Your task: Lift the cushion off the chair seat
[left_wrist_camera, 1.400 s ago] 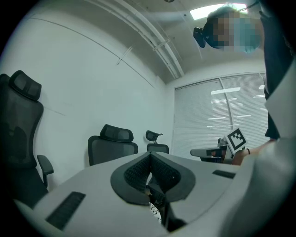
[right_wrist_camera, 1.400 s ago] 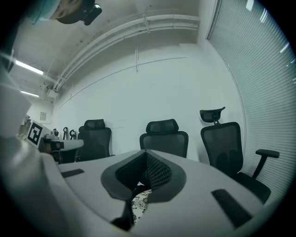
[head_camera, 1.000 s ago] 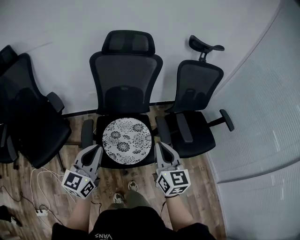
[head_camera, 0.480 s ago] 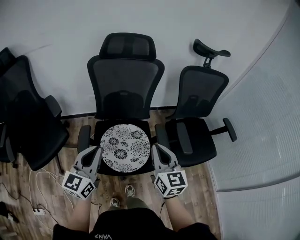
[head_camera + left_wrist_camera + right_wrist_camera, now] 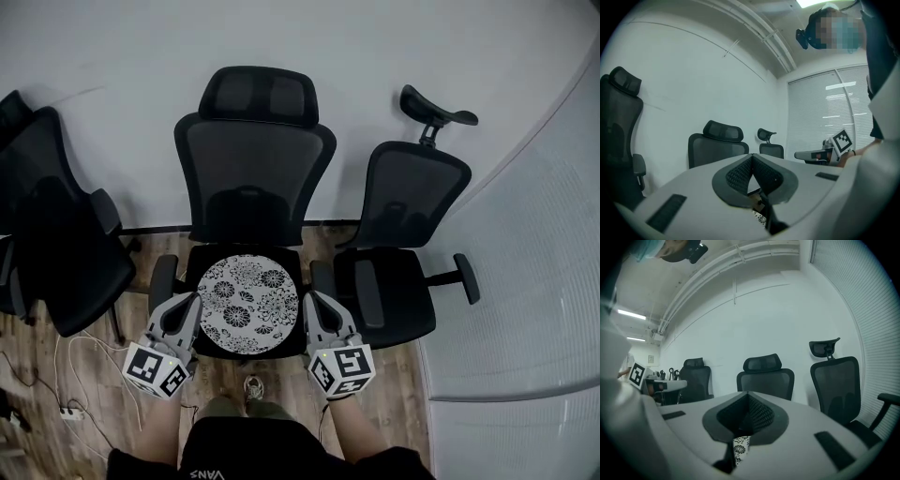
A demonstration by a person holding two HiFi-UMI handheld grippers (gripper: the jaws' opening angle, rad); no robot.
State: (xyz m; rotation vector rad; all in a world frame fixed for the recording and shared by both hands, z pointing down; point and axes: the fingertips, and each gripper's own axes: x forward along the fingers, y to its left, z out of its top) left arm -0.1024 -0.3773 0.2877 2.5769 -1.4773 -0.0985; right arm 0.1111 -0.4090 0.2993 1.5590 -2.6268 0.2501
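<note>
A round cushion [image 5: 248, 304] with a black-and-white flower print lies flat on the seat of the middle black mesh office chair [image 5: 253, 178]. My left gripper [image 5: 190, 302] is shut and empty, its tips at the cushion's left edge near the seat's front. On the other side my right gripper [image 5: 313, 301] is also shut and holds nothing, close to the cushion's right edge. A strip of the cushion [image 5: 739, 450] shows just below the closed jaws in the right gripper view. In the left gripper view only a sliver of the cushion [image 5: 761, 218] shows under the jaws.
A second black chair [image 5: 405, 253] stands close on the right, its armrest [image 5: 367, 291] beside my right gripper. Another black chair [image 5: 56, 234] is at the left. Cables and a power strip [image 5: 66, 411] lie on the wood floor. A white wall runs behind, blinds at the right.
Both grippers have come closer to the middle chair, now flanking the front half of the cushion. Both stayed shut. The cushion has not moved on the seat.
</note>
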